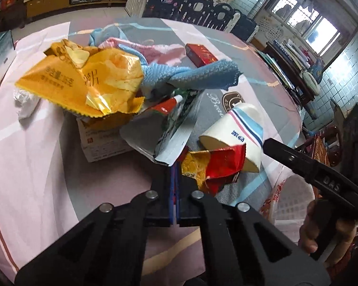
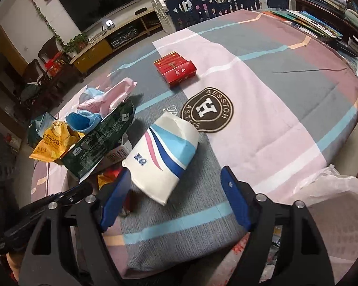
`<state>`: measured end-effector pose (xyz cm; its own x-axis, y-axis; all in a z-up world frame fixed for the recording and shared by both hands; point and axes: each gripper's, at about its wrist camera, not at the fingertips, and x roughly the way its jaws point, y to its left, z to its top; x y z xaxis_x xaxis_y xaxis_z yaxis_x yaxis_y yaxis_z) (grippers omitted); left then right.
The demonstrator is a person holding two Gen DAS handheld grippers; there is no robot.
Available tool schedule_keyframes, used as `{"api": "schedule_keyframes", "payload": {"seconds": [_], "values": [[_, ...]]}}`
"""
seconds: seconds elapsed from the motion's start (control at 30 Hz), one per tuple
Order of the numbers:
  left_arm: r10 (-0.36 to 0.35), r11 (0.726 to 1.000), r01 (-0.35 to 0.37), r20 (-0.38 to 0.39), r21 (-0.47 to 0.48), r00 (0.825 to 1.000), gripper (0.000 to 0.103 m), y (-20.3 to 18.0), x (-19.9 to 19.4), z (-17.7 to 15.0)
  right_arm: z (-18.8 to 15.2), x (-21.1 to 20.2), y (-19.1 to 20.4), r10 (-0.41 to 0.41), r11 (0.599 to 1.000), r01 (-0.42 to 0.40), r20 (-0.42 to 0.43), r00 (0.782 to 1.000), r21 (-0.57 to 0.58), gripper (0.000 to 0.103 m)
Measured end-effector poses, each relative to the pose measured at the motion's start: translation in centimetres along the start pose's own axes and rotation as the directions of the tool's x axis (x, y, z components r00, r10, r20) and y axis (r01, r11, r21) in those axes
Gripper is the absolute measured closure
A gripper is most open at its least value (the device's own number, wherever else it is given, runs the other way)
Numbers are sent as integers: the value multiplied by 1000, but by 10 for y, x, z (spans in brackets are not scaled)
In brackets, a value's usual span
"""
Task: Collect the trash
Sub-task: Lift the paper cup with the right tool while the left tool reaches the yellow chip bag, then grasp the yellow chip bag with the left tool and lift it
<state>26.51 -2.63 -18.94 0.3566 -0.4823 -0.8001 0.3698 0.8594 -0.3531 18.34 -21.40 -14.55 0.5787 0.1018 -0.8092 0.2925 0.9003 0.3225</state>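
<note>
A pile of trash lies on the round table: a yellow chip bag [image 1: 88, 81], a blue cloth [image 1: 193, 76], a green-and-white wrapper [image 1: 171, 128], a red-and-gold wrapper [image 1: 214, 166] and a crushed white paper cup [image 1: 238, 131]. My left gripper [image 1: 174, 166] is shut on the bottom edge of the green-and-white wrapper. In the right wrist view the cup [image 2: 164, 152] lies on its side just ahead of my right gripper [image 2: 176, 174], which is open with its left finger beside the cup's rim. The green wrapper [image 2: 100, 140] and chip bag [image 2: 52, 140] lie to the left.
A red box [image 2: 176, 70] sits farther back on the tablecloth [image 2: 274, 124]. A white basket lined with a plastic bag [image 2: 334, 205] stands at the table's near right edge. A white carton [image 1: 100, 143] and crumpled tissue [image 1: 26, 102] lie under and left of the pile. Chairs ring the far side.
</note>
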Motion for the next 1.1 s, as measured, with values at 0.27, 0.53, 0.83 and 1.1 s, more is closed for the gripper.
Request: {"api": "schedule_keyframes", "payload": {"seconds": [0.27,0.53,0.83,1.1], "values": [[-56,995,58,26,-81,998,102,21,-23,-13,25,54,7,-65,991,73,-77,995,110,21],[-96,995,97,34,-25,995,42,-4,-20,-9,21,33,13,-2,999,2,3,1000,45,59],[-77,975,106,150,-194,986,37,30,-38,-6,6,-20,-16,36,997,-42,100,994,58,63],[56,926,76,335,-370,940,19,67,-62,18,-2,-38,-43,56,993,-67,112,992,100,63]]}}
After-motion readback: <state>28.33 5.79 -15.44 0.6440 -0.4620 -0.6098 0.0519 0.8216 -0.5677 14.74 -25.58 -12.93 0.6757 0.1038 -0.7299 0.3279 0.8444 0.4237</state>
